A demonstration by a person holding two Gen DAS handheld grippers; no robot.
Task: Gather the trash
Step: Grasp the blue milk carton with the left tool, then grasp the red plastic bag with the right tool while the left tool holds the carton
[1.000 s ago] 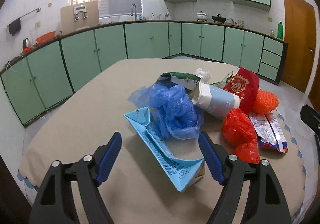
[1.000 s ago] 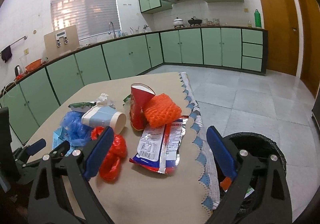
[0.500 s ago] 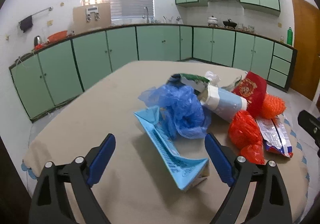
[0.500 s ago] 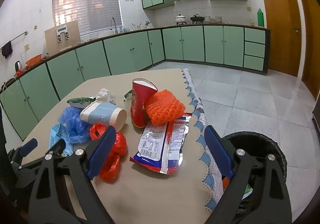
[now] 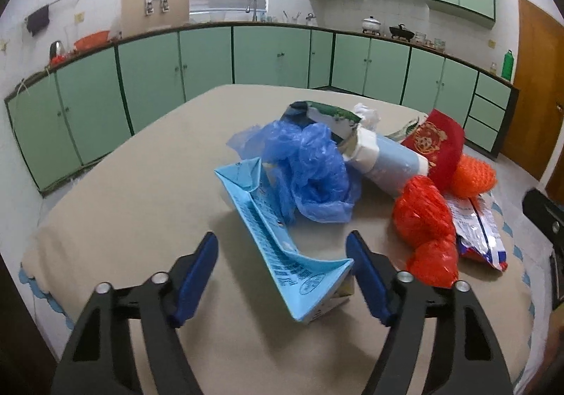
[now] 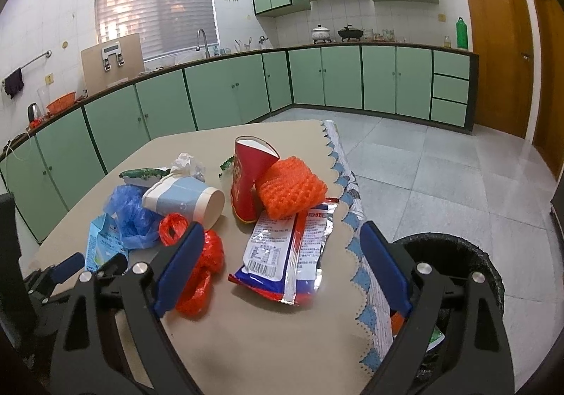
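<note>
Trash lies in a heap on the beige table (image 5: 148,190). A flattened light blue carton (image 5: 278,236) lies nearest my left gripper (image 5: 282,254), which is open and empty with the carton's near end between its fingers. Behind the carton are a blue plastic bag (image 5: 310,169), a paper cup (image 5: 387,162), a red carton (image 5: 437,144), an orange mesh (image 5: 472,176), a red plastic bag (image 5: 426,229) and a snack wrapper (image 5: 479,232). My right gripper (image 6: 282,247) is open and empty, just above the snack wrapper (image 6: 289,250). A black trash bin (image 6: 454,264) stands on the floor to its right.
The table's scalloped cloth edge (image 6: 352,204) runs along the right side above the bin. Green cabinets (image 6: 225,91) and a counter line the walls. A tiled floor (image 6: 440,165) and a wooden door (image 6: 493,42) are at the right.
My left gripper has moved in toward the light blue carton, whose near end now sits between the fingers. My right gripper has shifted slightly closer over the snack wrapper.
</note>
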